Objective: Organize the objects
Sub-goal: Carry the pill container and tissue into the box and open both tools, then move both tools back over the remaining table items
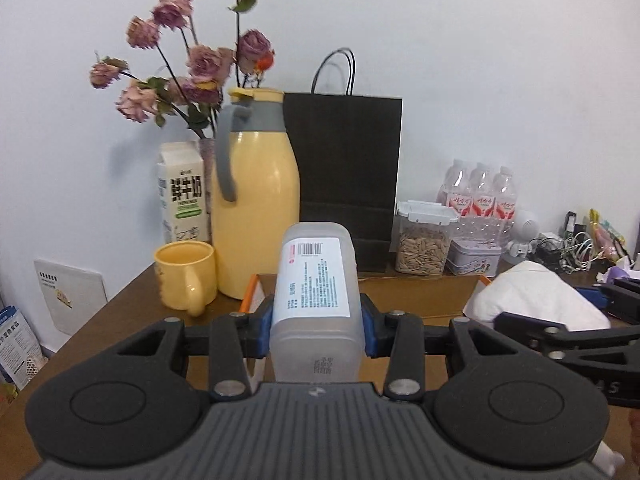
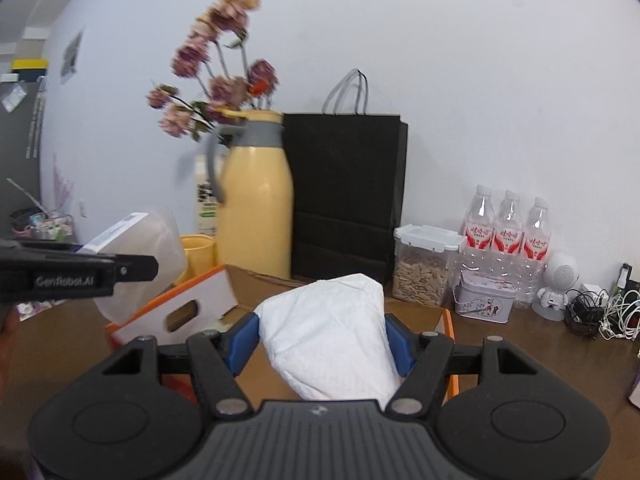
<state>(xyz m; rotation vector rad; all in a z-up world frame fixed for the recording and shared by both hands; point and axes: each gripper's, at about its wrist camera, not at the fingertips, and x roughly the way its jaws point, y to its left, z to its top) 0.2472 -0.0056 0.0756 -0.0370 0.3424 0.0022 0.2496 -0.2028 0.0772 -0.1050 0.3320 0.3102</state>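
The left gripper [image 1: 318, 330] grasps a translucent container [image 1: 316, 300] between its blue pads, label side up, above the open box [image 2: 180, 312]. The right gripper [image 2: 322, 344] is clamped on a white packet [image 2: 332, 332], also over the box, whose orange rim [image 2: 450, 320] lies just right of the right finger. Ahead of the left fingers, a mug [image 1: 186, 274] and a yellow jug [image 1: 258, 196] stand close to the box edge, so little room is left on that side. Behind the box stand a black bag [image 1: 346, 168], a seed jar [image 2: 424, 266], a tin [image 2: 484, 298] and three bottles [image 2: 508, 228]. The inside of the box is mostly hidden by both loads. The flowers [image 2: 216, 68] are blurred in the right view. The brown table [image 2: 532, 352] meets a white wall [image 1: 480, 60].
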